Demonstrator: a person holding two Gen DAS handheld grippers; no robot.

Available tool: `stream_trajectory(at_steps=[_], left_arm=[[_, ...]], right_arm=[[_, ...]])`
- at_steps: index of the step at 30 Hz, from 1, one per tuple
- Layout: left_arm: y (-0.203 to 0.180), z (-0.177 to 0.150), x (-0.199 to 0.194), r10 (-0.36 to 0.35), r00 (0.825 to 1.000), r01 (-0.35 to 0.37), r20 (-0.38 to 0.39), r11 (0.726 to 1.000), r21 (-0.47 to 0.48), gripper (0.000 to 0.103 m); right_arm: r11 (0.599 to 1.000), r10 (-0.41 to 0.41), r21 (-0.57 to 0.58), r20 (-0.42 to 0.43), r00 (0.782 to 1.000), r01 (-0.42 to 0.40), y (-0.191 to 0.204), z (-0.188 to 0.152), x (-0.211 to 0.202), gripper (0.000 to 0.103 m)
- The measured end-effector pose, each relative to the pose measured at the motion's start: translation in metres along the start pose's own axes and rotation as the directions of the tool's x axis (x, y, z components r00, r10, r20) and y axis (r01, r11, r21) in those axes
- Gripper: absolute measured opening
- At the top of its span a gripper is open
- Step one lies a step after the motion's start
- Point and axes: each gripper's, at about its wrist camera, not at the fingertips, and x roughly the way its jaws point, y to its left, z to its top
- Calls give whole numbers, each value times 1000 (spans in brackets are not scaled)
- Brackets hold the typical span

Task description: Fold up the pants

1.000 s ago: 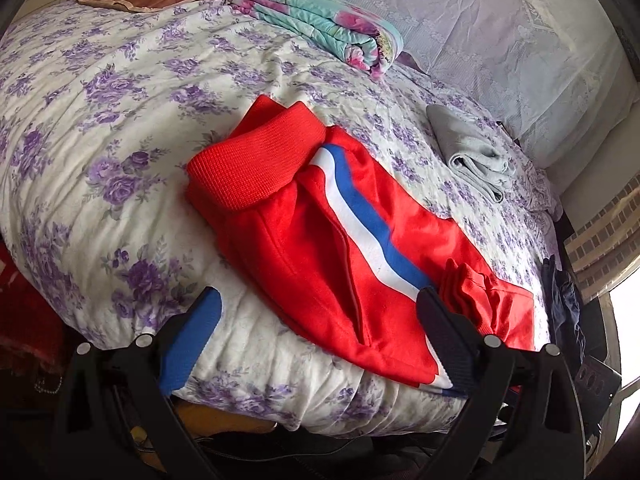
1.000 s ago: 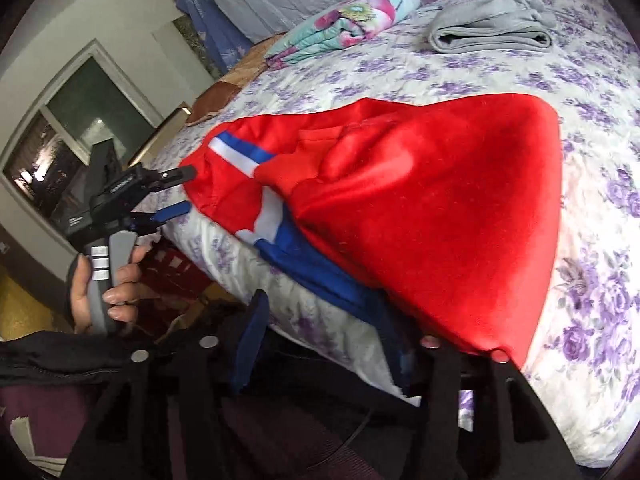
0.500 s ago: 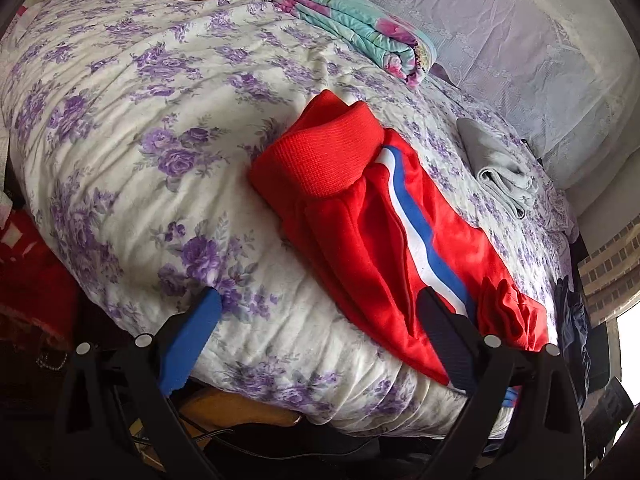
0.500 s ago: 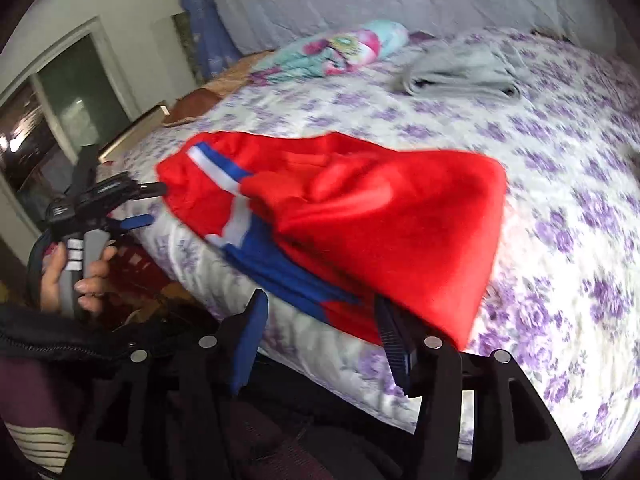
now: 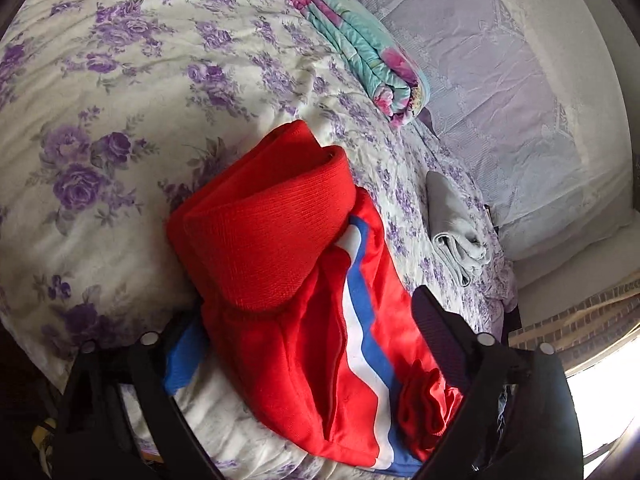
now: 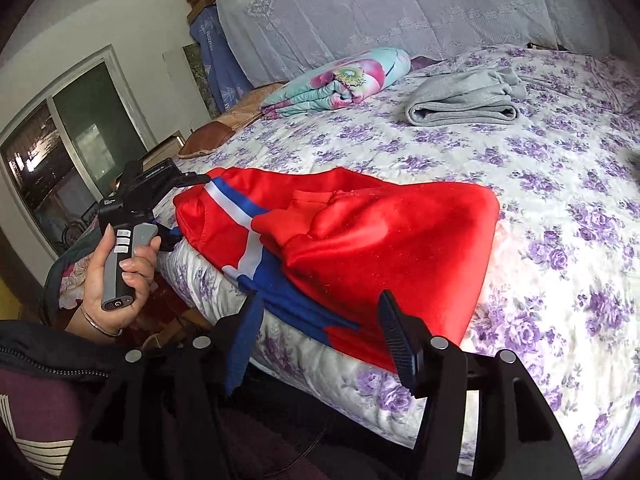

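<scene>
Right wrist: floral bedspread point(image 6: 560, 160) holds red pants point(image 6: 360, 232); window point(image 6: 60, 148) behind. Both claws gape, gripping nothing.

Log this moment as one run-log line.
stage: mid-fold | red pants bundled at bed edge | left gripper open around waistband end | right gripper open, near pants | grey folded garment apart
</scene>
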Motion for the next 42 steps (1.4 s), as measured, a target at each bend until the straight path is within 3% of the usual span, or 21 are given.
stream_trajectory(at_steps=[1, 2, 3, 6, 9, 12, 15, 17, 20, 21, 23, 26, 27, 28, 29, 32, 35, 38, 39, 40, 42], left_arm=[[1, -1, 1, -32, 999, 32, -3, 999, -13, 64], [0, -2, 1, -78, 997, 78, -7, 997, -15, 34], [-5, -3, 0, -97, 995, 97, -11, 995, 8, 14], [-45, -17, -14, -47, 997, 35, 59, 982, 188, 14], [-102, -41, -28, -57, 994, 17, 90, 915, 402, 13], [-171, -87, -35, -55, 997, 11, 49, 765, 644, 13], [-223, -154, -18, 2, 998, 46, -56, 562, 826, 14], [-239, -203, 13, 108, 981, 98, -161, 436, 894, 20], [-227, -250, 62, 255, 931, 165, -263, 349, 922, 31], [-224, -255, 68, 272, 924, 170, -270, 341, 925, 31], [-224, -256, 58, 248, 934, 165, -255, 332, 929, 34], [-230, -235, 37, 202, 947, 158, -250, 386, 909, 41], [-231, -227, 27, 173, 954, 159, -246, 405, 900, 59], [-231, -220, 16, 138, 964, 149, -226, 421, 895, 88], [-234, -218, 5, 107, 973, 140, -204, 430, 892, 98], [-233, -208, -8, 68, 961, 207, -268, 464, 861, 98], [-226, -201, -3, 80, 963, 188, -258, 491, 851, 98], [-206, -187, 18, 106, 951, 183, -291, 567, 803, 98], [-200, -185, 24, 111, 946, 186, -304, 583, 791, 98], [-193, -185, 29, 115, 942, 190, -317, 594, 782, 98], [-188, -186, 40, 133, 936, 184, -326, 604, 776, 98]], right_arm=[[1000, -16, 7, 13, 1000, 16, -4, 2, -3, 60], [999, -30, 18, 25, 999, 30, -9, 3, -7, 60], [999, -44, 33, 39, 998, 43, -16, 5, -11, 60], [994, -84, 77, 80, 993, 77, -35, 8, -24, 60], [987, -125, 115, 120, 985, 111, -53, 11, -38, 60], [978, -168, 155, 159, 973, 143, -71, 13, -55, 60], [965, -212, 194, 178, 961, 177, -88, 12, -67, 60], [958, -229, 211, 165, 959, 192, -97, 11, -69, 63], [956, -213, 239, 159, 964, 171, -106, 7, -68, 70], [958, -197, 240, 156, 968, 157, -106, 6, -68, 72], [965, -158, 231, 148, 976, 121, -102, 7, -67, 76], [974, -83, 220, 122, 989, 55, -94, 13, -62, 85], [974, -40, 226, 104, 994, 16, -92, 15, -58, 89], [971, 10, 239, 89, 996, -31, -89, 16, -54, 92], [963, 60, 259, 72, 996, -77, -88, 18, -48, 92], [914, 178, 358, 63, 982, -188, -92, 23, -35, 92], [892, 173, 429, -29, 984, -144, -97, 22, -13, 92], [905, 145, 416, -98, 985, -92, -89, 15, 3, 91], [908, 157, 406, -103, 982, -103, -85, 14, 6, 84], [919, 159, 379, -109, 981, -107, -79, 14, 11, 66], [941, 143, 329, -163, 976, -83, -71, 17, 22, 17]])
